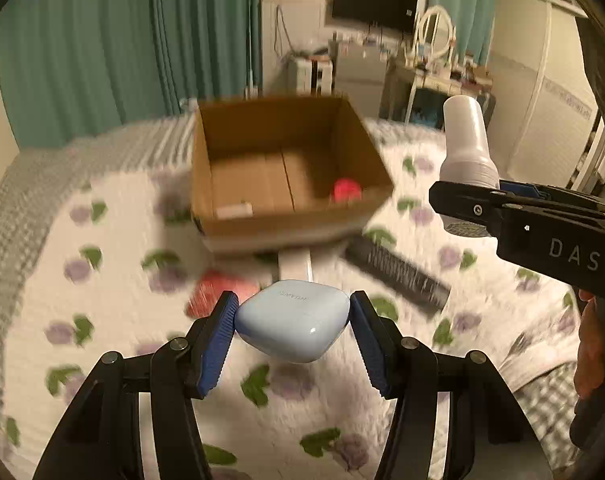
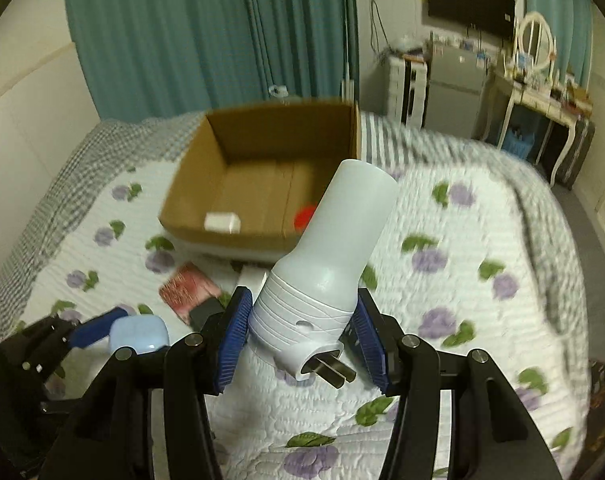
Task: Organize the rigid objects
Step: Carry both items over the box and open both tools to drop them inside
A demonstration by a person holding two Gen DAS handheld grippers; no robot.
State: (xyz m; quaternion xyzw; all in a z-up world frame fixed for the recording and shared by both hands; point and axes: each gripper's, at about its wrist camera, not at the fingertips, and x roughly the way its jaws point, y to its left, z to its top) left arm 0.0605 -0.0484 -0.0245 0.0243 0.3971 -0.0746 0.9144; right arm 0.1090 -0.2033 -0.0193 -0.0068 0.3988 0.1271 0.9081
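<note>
Jaws of left gripper (image 1: 292, 322) clamp blue earbud case (image 1: 292, 320); right gripper (image 2: 302, 334) clamps upturned plug-in device (image 2: 330, 276).

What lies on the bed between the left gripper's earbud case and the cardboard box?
In the left wrist view, a white flat object lies between the earbud case and the cardboard box; motion blur hides its identity.

The cardboard box (image 1: 286, 168) gapes open above, floor seemingly mostly bare.
</note>
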